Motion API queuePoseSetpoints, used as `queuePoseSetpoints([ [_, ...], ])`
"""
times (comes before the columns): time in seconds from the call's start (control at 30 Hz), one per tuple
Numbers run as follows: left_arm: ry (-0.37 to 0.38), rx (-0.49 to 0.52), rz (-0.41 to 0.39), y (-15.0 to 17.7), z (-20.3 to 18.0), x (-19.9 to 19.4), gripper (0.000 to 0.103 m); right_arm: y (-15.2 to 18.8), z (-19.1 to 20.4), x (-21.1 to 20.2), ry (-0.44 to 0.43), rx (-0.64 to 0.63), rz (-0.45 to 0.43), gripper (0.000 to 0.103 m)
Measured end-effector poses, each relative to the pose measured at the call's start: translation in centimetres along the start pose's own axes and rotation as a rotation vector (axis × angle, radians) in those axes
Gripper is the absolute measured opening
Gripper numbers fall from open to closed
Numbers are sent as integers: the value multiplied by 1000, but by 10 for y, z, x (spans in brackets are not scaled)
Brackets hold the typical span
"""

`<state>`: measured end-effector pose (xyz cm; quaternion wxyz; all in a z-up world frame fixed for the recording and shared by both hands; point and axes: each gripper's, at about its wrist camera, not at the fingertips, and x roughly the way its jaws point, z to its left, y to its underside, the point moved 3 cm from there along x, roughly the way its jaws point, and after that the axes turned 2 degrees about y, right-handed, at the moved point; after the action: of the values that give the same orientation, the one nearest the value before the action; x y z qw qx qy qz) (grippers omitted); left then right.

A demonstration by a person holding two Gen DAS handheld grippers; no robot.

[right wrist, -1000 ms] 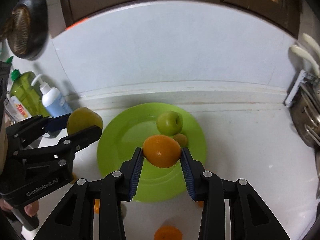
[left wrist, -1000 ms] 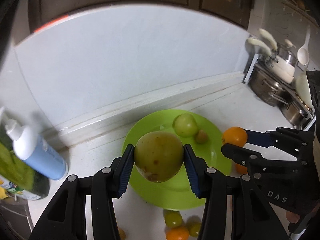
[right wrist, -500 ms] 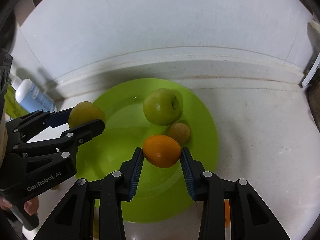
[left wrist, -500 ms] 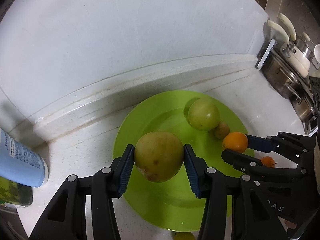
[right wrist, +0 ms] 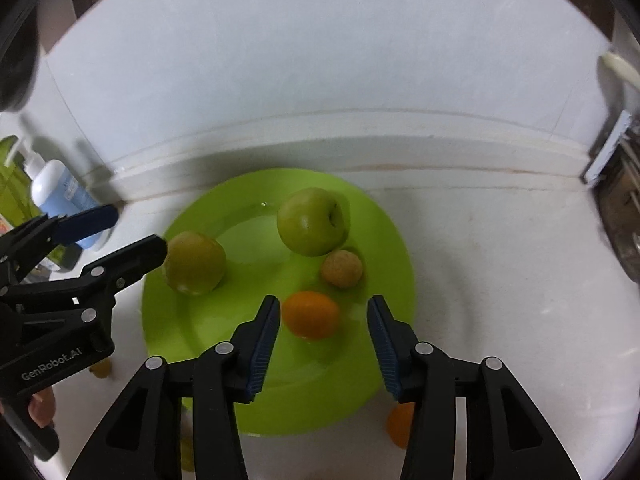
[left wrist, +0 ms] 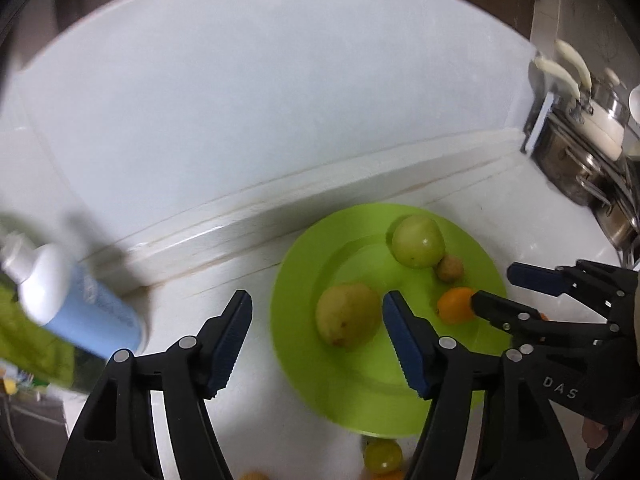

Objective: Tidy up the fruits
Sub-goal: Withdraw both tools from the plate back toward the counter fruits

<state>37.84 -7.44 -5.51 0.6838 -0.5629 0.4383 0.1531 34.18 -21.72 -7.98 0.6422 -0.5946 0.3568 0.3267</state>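
White countertop (right wrist: 500, 280) runs under a pale backsplash, with a lime-green plate (right wrist: 384, 232) set near the wall. Above the plate's near side, the right gripper (right wrist: 322, 338) has its blue-padded jaws spread wide, nothing between them; an orange (right wrist: 311, 314) lies on the plate just ahead of the gap, close to the left pad but not pinched. Beyond it sit a small tan round fruit (right wrist: 342, 269) and, touching that, a green apple (right wrist: 311, 222) with its stem dimple turned to the right. On the plate's left part rests a yellow-green pear-like fruit (right wrist: 195, 263).

The left gripper (left wrist: 318, 340) is likewise spread apart and empty, one finger over the bare counter, the other over the plate (left wrist: 400, 400); the pear-like fruit (left wrist: 347, 315) lies on the plate between the fingers' lines, free of both pads. A blue pump bottle (left wrist: 80, 312) stands left by the wall, blurred. Small green and orange fruits (left wrist: 382, 456) lie on the counter at the plate's near edge. Steel pots (left wrist: 580, 168) crowd the right.
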Motion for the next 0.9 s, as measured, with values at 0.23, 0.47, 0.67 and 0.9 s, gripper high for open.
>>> queuePoseSetpoints([
  [0.23,-57,-33,-90,17,-2,-50,78,14,2,-52,4,31,-157,60],
  [0.47,-114,-56,-184,33,-6,-101,88,31,-2,-97,88,69,-259,70],
  [0.67,-133,-68,-219,59,-15,-131,92,51,-11,-124,69,134,-281,82],
  [0.9,-134,-114,-225,94,-19,-148,93,80,-7,-146,96,114,-322,82],
])
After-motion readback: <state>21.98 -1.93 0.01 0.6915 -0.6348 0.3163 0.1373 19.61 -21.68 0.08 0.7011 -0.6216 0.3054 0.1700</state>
